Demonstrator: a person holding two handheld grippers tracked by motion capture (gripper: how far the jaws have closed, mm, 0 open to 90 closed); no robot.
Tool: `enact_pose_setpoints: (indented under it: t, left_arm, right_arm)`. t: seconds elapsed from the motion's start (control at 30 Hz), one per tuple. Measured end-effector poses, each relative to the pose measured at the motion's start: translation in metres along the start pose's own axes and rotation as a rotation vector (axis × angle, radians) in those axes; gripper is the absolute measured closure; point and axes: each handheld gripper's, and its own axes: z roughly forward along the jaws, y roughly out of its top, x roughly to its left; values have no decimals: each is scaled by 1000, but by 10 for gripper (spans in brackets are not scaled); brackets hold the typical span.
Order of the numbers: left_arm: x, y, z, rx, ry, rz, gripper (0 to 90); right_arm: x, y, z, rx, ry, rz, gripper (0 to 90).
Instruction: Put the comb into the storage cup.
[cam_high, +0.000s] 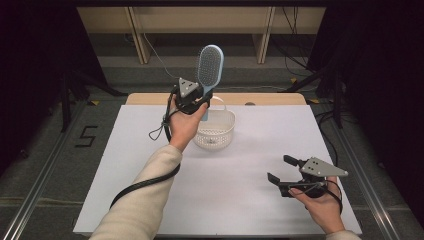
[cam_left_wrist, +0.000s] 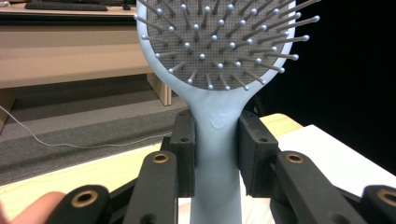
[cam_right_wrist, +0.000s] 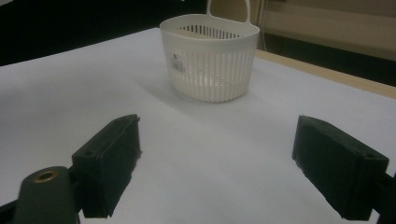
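A light-blue hairbrush stands upright in the air, bristle head on top, above the white slotted basket. My left gripper is shut on its handle; in the left gripper view both pads press the handle of the hairbrush just below the head. My right gripper hovers low over the table's near right part, jaws wide apart with nothing between them. In the right gripper view the basket stands ahead of my right gripper, its handle up at the far side.
A white sheet covers the table, with a wooden edge showing at the back. A black cable trails from the left gripper along the sleeve. Desk legs and floor cables lie beyond the table.
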Motion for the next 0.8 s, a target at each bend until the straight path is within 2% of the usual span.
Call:
enact_pose_setpoints:
  t: [0.8]
  left_arm:
    - [-4, -5, 9, 11, -11, -3, 696]
  right_arm:
    - [0, 0, 0, -1, 2, 0, 159]
